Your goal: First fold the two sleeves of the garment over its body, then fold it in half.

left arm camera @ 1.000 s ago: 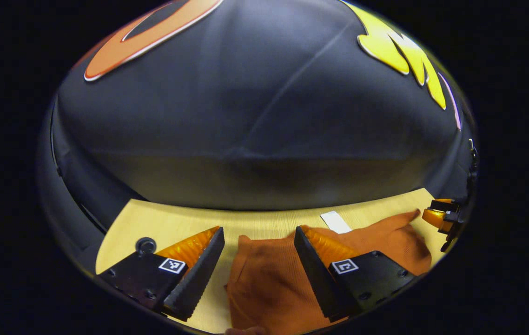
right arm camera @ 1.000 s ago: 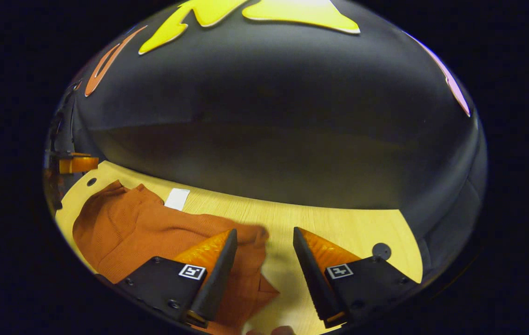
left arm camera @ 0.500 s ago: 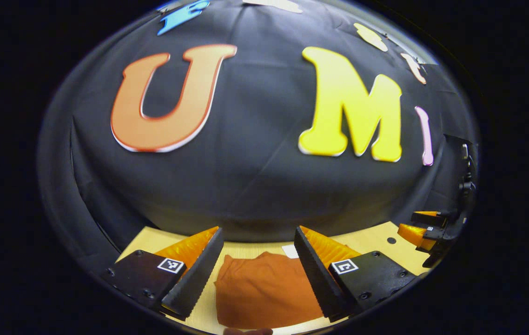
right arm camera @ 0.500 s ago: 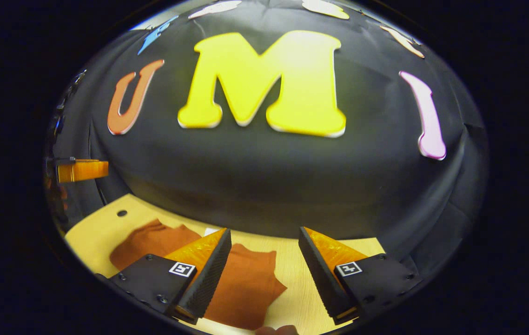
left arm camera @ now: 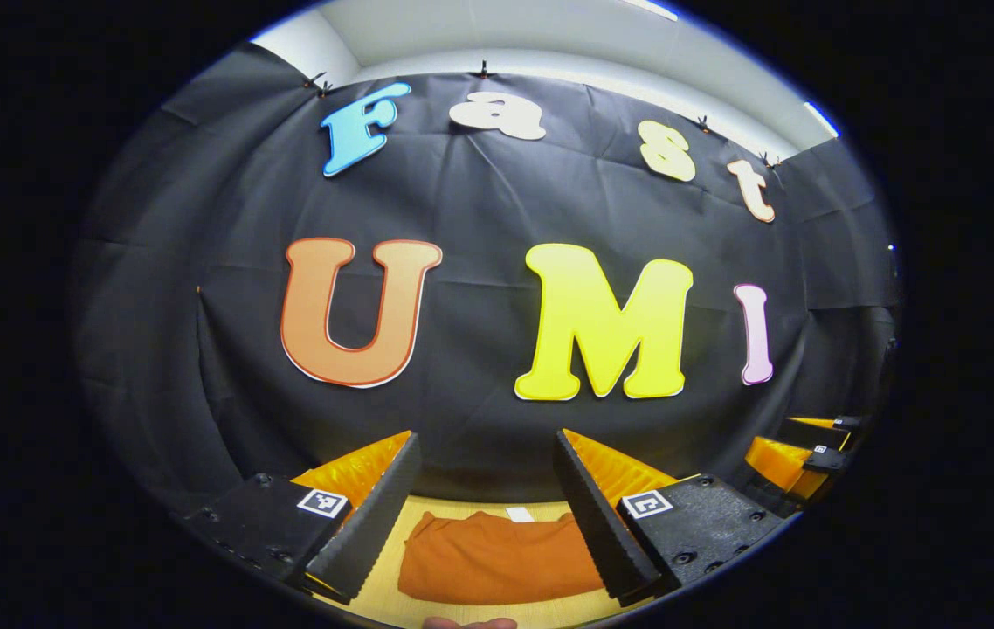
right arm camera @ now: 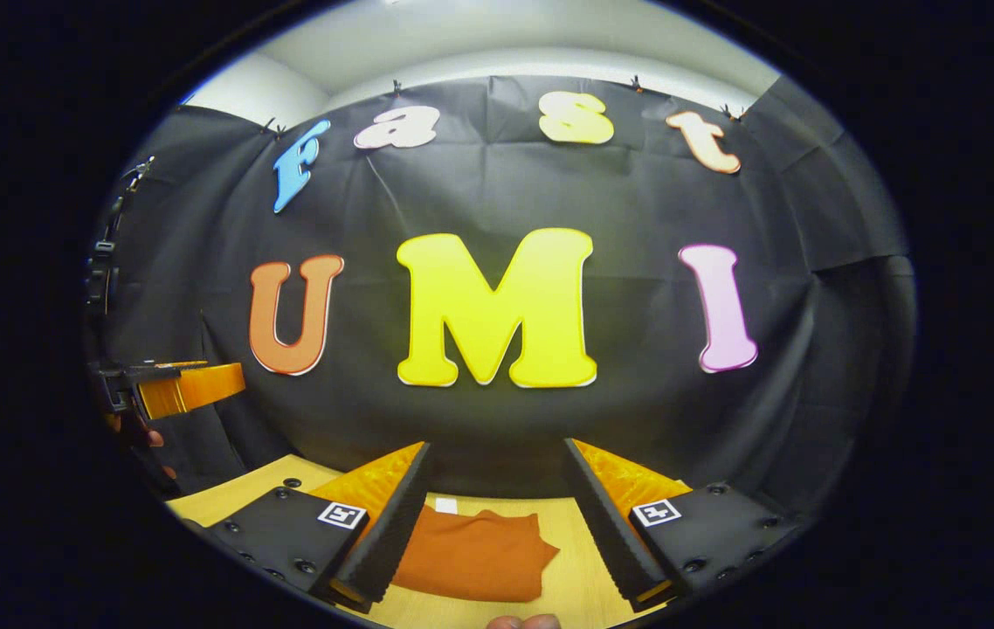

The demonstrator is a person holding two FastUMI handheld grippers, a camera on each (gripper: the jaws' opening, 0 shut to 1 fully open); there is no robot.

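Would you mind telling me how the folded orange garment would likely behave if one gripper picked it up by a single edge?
The orange garment would probably sag and unfold, since it is soft knit cloth lying in loose layers on the wooden table. It looks light for its size, thin and flat. Pushed, it would likely bunch up rather than slide whole.

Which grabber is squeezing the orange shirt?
Neither. The left gripper and right gripper are both open, raised off the folded garment on the table.

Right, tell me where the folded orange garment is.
The folded orange garment lies on the light wooden table, seen between each gripper's open fingers in both views, with a small white tag at its far edge.
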